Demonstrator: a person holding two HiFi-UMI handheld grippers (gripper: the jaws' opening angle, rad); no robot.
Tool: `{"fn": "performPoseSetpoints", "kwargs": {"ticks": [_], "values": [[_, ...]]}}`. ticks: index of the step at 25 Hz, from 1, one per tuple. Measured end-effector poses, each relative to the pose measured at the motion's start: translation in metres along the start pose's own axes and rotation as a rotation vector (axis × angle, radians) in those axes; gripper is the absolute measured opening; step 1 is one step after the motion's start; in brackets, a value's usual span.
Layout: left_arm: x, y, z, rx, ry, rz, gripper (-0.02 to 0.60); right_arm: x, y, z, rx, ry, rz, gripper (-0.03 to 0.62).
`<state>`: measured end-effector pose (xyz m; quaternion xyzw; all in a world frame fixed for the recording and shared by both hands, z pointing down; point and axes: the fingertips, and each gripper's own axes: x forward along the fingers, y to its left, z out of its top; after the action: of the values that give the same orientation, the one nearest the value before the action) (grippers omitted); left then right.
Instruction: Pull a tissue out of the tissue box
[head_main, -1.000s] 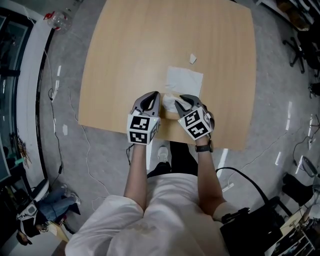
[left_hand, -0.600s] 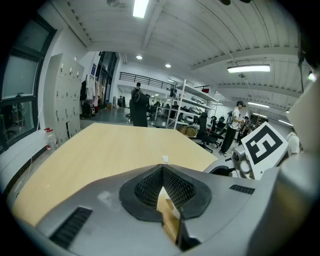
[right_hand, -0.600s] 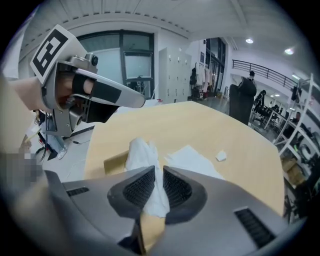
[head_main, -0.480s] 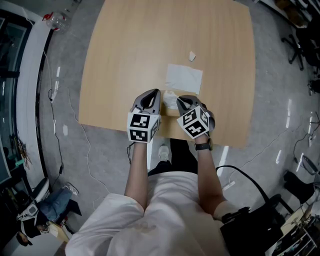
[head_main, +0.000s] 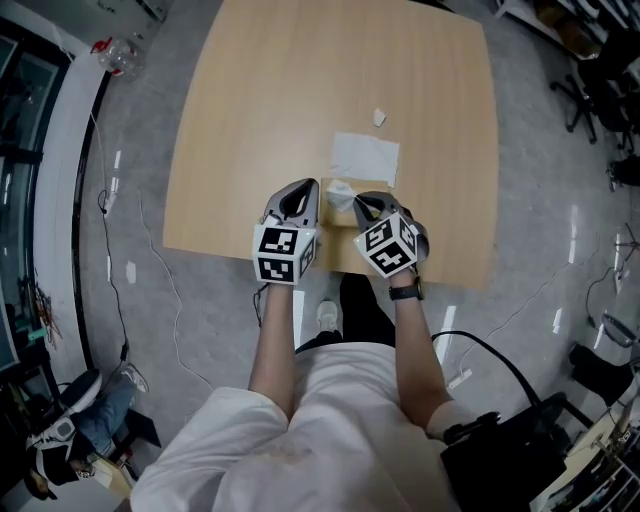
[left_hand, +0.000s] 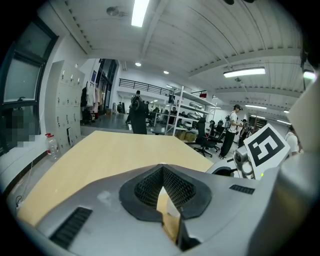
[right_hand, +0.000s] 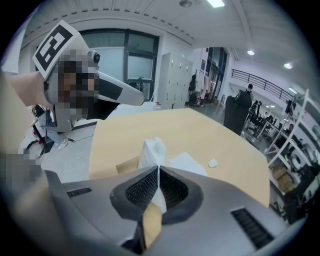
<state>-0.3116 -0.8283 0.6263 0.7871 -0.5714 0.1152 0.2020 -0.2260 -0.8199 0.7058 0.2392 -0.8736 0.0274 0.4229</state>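
A tan cardboard tissue box sits near the table's front edge, between my two grippers. A white tissue sticks up from its top. My left gripper is at the box's left side, and in the left gripper view its jaws are shut on a tan edge of the box. My right gripper is at the box's right. In the right gripper view it is shut on the white tissue, which rises above the jaws, with the box behind.
A flat white tissue lies on the wooden table just beyond the box, and a small crumpled white scrap lies farther out. The table's front edge is right under my grippers. Cables run over the grey floor to the left.
Both grippers stay at the box. The tuft of tissue between them stands slightly higher than before. The head view has shifted a little.
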Motion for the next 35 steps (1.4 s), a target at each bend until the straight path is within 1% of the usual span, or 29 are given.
{"fn": "performPoseSetpoints", "kwargs": {"ticks": [8, 12, 18, 21, 24, 27, 32, 35], "values": [[-0.042, -0.014, 0.024, 0.029, -0.074, -0.009, -0.009, -0.038, 0.010, 0.017, -0.026, -0.049, -0.082, 0.012], [-0.064, -0.020, 0.035, 0.042, -0.121, -0.012, -0.008, -0.059, 0.017, 0.031, -0.023, -0.109, -0.119, 0.012], [-0.104, -0.043, 0.051, 0.060, -0.197, -0.019, -0.008, -0.107, 0.031, 0.042, 0.011, -0.211, -0.174, 0.012], [-0.127, -0.064, 0.061, 0.084, -0.243, -0.027, -0.008, -0.138, 0.038, 0.050, 0.045, -0.283, -0.209, 0.012], [-0.153, -0.084, 0.070, 0.124, -0.294, -0.033, -0.008, -0.171, 0.046, 0.059, 0.102, -0.355, -0.249, 0.012], [-0.179, -0.098, 0.076, 0.146, -0.339, -0.033, -0.008, -0.202, 0.058, 0.066, 0.162, -0.437, -0.287, 0.012], [-0.216, -0.113, 0.073, 0.155, -0.393, -0.019, -0.008, -0.246, 0.085, 0.065, 0.249, -0.545, -0.333, 0.012], [-0.227, -0.132, 0.074, 0.152, -0.425, 0.001, -0.009, -0.274, 0.088, 0.056, 0.284, -0.586, -0.353, 0.012]]}}
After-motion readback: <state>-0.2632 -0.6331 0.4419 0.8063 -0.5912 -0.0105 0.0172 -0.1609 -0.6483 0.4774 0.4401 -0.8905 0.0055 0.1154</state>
